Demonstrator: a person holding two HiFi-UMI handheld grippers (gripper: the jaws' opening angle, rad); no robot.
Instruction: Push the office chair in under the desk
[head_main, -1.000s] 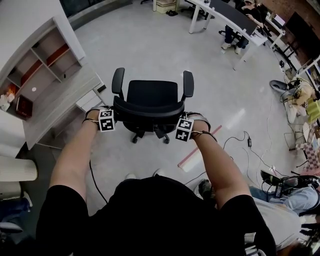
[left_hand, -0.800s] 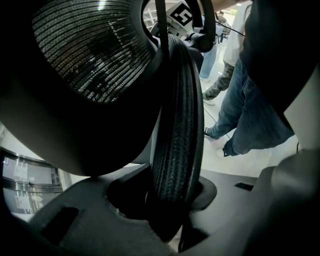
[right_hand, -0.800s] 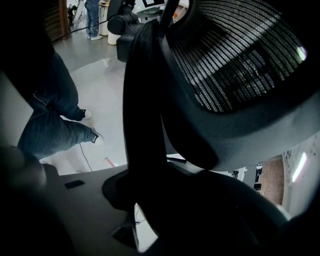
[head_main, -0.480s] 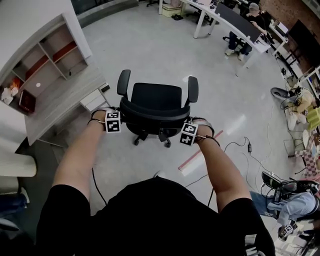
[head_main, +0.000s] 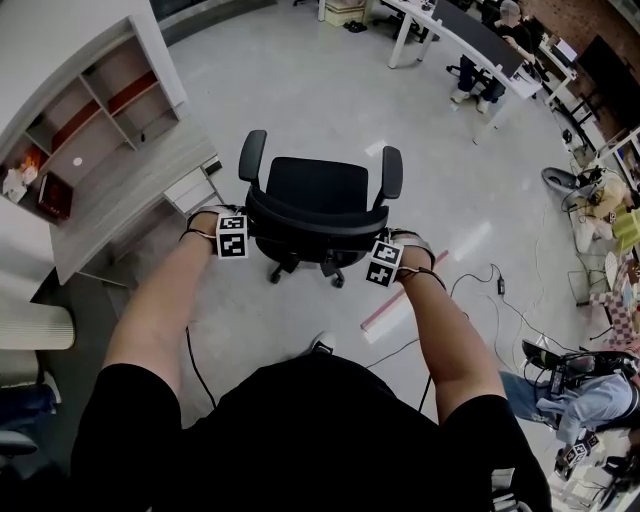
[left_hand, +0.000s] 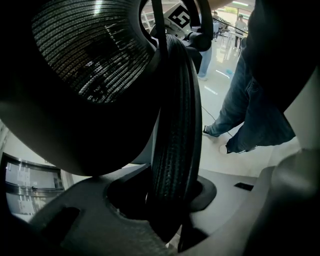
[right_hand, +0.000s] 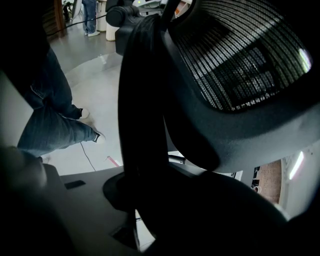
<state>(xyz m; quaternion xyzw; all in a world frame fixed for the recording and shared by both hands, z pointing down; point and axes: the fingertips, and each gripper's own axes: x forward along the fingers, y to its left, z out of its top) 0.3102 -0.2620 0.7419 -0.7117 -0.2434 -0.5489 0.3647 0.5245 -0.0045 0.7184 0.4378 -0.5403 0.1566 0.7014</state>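
Forward it goes: the office chair sits farther up the floor than a second ago and a touch to the right, and both arms have stretched out after it. Left gripper is on the left edge of the backrest, right gripper on the right edge, marker cubes facing up.

In the left gripper view, the ribbed backrest rim runs straight down into the gap, and the grey fingers are partway closed against it, holding it. Same story in the right gripper view: the dark rim drops between the fingers, which pinch it.

The chair stands out in the open on its castors, seat facing away from the person, well apart from the grey worktop at the left. The worktop's near corner points toward the chair's left armrest, with a white drawer unit just beside that corner. A shelf unit rises behind the worktop.

Ahead and to the right lies wide open floor. Behind the right gripper a red strip lies on the floor, and cables trail off to the right, apart from the castors.
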